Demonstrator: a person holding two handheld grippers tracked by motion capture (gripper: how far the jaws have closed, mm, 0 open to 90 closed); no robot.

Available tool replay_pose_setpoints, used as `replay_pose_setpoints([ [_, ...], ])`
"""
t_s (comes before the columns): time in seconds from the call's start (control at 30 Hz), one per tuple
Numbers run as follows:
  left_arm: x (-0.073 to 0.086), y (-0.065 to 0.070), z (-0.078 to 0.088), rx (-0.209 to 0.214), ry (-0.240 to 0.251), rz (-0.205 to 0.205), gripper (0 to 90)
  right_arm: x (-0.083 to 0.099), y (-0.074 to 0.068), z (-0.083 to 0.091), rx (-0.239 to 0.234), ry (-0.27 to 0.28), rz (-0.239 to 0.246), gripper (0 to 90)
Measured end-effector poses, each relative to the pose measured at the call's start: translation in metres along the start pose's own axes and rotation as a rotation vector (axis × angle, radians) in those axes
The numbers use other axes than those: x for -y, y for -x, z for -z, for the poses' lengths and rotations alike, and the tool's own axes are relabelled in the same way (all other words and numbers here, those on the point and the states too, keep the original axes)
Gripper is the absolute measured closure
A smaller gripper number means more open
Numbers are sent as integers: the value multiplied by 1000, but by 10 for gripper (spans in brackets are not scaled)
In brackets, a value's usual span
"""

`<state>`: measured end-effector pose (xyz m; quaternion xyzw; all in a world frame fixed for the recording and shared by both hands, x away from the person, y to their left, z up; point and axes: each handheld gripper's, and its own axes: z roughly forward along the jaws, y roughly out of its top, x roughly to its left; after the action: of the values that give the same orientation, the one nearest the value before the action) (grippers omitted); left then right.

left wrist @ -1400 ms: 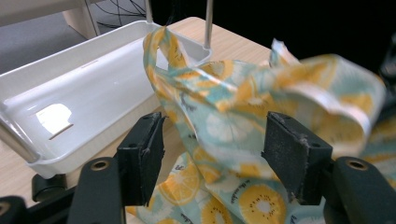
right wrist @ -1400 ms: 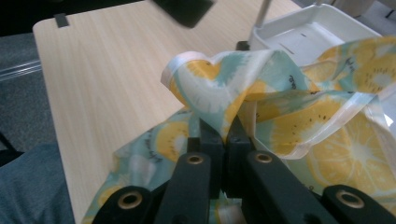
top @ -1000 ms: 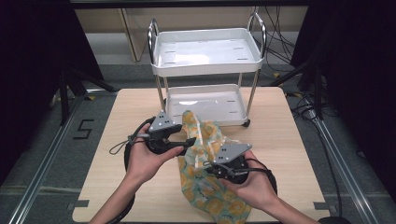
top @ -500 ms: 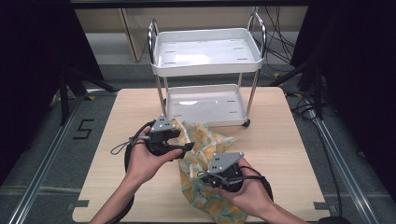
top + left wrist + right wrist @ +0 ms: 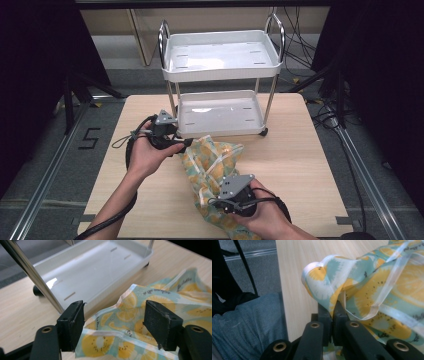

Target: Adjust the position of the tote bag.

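From the high view, a crumpled plastic bag printed with yellow citrus slices on pale teal (image 5: 212, 172) lies on the light wooden worktop (image 5: 300, 150), stretched between the person's two hands. The left hand-held gripper (image 5: 186, 143) reaches the bag's upper end just in front of a white two-tier metal trolley with chrome posts (image 5: 220, 60), whose lower tray stands on the worktop right behind the bag. The right hand-held gripper (image 5: 216, 202) sits at the bag's lower end near the worktop's front edge. Black cables trail from both tools; a floor mark shaped like a 5 (image 5: 90, 138) lies left of the worktop.

In the left gripper view, the left hand-held gripper (image 5: 115, 327) has its jaws wide apart, a folded edge of the bag (image 5: 140, 322) lying between them without either pad pressing on it. The trolley's lower tray (image 5: 95, 272) and one chrome post (image 5: 32, 275) stand close ahead.

In the right gripper view, the right hand-held gripper (image 5: 331, 311) is clamped tight on a bunched corner of the bag (image 5: 372, 287), beside the worktop's edge (image 5: 292, 285). A blue-grey trouser leg (image 5: 247, 322) lies below.
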<state>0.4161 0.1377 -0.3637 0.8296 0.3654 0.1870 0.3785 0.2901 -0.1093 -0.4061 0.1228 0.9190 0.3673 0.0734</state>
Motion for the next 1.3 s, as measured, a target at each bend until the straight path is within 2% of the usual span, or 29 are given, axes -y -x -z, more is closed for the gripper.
replay_pose_setpoints([
  [0.07, 4, -2, -6, -18, -32, -25, 321, 1, 0, -1, 5, -5, 11, 886],
  [0.1, 6, 0, -11, -42, -18, -29, 324, 2, 0, -1, -3, -8, -2, 885],
  [0.13, 7, 0, -13, -49, -32, -52, 331, 3, -3, 0, -9, -20, -31, 885],
  [0.17, 7, -3, -15, -40, -37, -86, 332, 3, -2, -1, -12, -17, 3, 885],
  [0.2, 7, -2, -16, -30, -37, -74, 331, 4, -5, 0, -9, -20, -22, 885],
  [0.3, 5, -4, -19, -4, -46, -86, 324, 5, -4, 0, -17, -28, 8, 884],
  [0.37, 4, -5, -21, 10, -54, -86, 316, 7, -5, 1, -19, -31, 6, 884],
  [0.43, 4, -4, -24, 37, -76, -63, 306, 8, -4, 1, -23, -27, 16, 883],
  [0.57, 6, -8, -32, 82, -133, -82, 289, 11, -6, 2, -20, -30, -4, 882],
  [0.6, 7, -10, -35, 99, -150, -68, 289, 11, -7, 3, -26, -38, -10, 882],
  [0.67, 7, -10, -36, 105, -155, -70, 290, 12, -7, 3, -32, -38, -14, 882],
  [0.7, 8, -11, -39, 108, -156, -60, 290, 12, -6, 3, -29, -33, 13, 881],
  [0.73, 8, -13, -39, 115, -167, -78, 289, 12, -7, 3, -31, -33, 4, 881],
  [0.77, 9, -11, -41, 109, -147, -54, 288, 13, -7, 3, -33, -33, 5, 881],
  [0.83, 9, -11, -42, 98, -153, -87, 280, 13, -6, 4, -26, -33, 9, 881],
  [0.9, 10, -11, -43, 115, -168, -86, 266, 13, -7, 3, -33, -34, 5, 881],
  [0.93, 10, -11, -43, 115, -168, -86, 263, 14, -9, 4, -34, -44, -35, 881],
  [0.97, 10, -12, -43, 134, -194, -102, 260, 13, -9, 4, -38, -43, -17, 881],
  [1.07, 11, -13, -45, 130, -195, -98, 251, 13, -10, 4, -40, -40, -6, 881],
  [1.1, 13, -15, -47, 136, -199, -112, 246, 14, -11, 5, -39, -41, -19, 881],
  [1.13, 14, -16, -48, 158, -228, -118, 245, 14, -10, 5, -41, -39, -3, 881],
  [1.17, 16, -15, -51, 179, -217, -111, 246, 14, -10, 5, -39, -41, -2, 881],
  [1.23, 19, -15, -54, 202, -258, -127, 252, 15, -10, 5, -35, -41, 16, 882],
  [1.27, 21, -15, -56, 209, -266, -144, 263, 15, -11, 5, -39, -45, -4, 881],
  [1.3, 22, -14, -59, 221, -274, -153, 273, 16, -11, 5, -41, -46, -4, 881],
])
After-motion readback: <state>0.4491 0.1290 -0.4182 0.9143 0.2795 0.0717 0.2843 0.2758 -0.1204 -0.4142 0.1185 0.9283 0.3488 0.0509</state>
